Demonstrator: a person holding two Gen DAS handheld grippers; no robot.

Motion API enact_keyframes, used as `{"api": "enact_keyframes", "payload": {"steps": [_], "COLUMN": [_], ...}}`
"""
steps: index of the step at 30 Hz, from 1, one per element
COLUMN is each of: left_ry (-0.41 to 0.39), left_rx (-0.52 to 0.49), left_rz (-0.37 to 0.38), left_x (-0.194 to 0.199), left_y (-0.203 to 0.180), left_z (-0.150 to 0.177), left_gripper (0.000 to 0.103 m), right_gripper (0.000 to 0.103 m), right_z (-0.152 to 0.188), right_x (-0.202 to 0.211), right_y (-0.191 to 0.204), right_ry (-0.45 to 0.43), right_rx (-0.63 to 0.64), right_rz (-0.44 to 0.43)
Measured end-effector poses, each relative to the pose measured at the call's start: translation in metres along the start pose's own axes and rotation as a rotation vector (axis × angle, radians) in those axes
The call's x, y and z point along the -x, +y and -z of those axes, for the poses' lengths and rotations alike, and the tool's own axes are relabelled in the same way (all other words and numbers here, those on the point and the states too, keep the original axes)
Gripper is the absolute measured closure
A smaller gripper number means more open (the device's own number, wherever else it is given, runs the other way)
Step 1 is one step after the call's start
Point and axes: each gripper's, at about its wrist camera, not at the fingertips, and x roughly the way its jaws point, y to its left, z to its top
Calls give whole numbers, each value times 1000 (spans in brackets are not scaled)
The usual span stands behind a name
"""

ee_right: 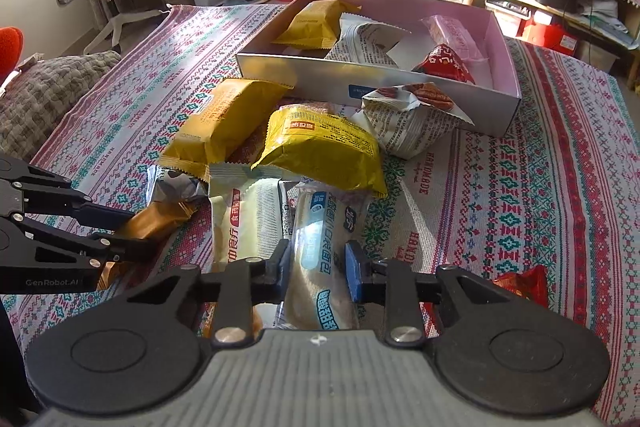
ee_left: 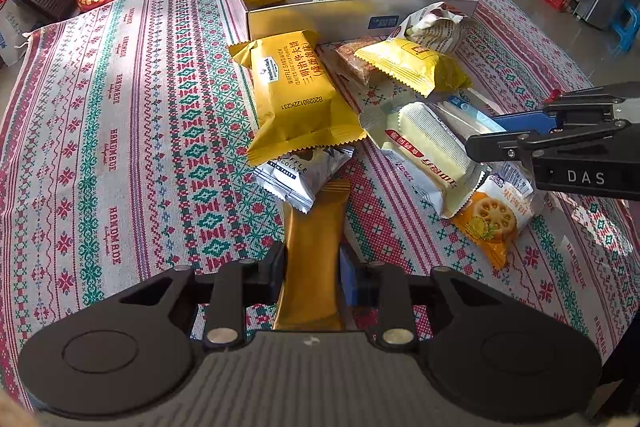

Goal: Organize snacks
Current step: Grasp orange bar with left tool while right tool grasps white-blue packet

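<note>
Currently: left gripper [ee_left: 312, 269] clenched on orange stick packet [ee_left: 314, 251]; right gripper [ee_right: 318, 269] clenched on clear bread packet [ee_right: 320, 267]. Both packets lie near, on the patterned cloth [ee_left: 140, 107], long axes running fingerwards. Destination: pink box [ee_right: 502, 39], far beyond the loose pile; right gripper nearer.

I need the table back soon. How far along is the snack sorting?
About a third done, at a guess. Already in the box: a yellow packet, a newsprint-wrapped one and red-and-pink ones. In hand: the left gripper has its jaws on an orange stick pack; the right gripper has its jaws on a blue-and-white bread pack. Left: a pile of packets beside the box, including the large waffle packet.
</note>
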Motion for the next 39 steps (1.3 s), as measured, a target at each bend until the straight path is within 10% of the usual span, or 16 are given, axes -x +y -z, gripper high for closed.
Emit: {"api": "enact_keyframes", "payload": {"steps": [26, 31, 39], "left_ry": [-73, -58, -55], "left_rx": [39, 34, 28], "left_rz": [125, 122, 124], "left_x": [35, 28, 28], "left_y": [-1, -3, -3], "left_z": [-13, -13, -12], "left_gripper": [70, 70, 70], "right_gripper": [98, 75, 70], "right_z": [-16, -14, -6], "right_x": [27, 11, -6], "right_y": [-1, -6, -3], "right_ry": [-44, 13, 96], "right_rx": [-51, -83, -36], "right_rz": [-73, -63, 5]}}
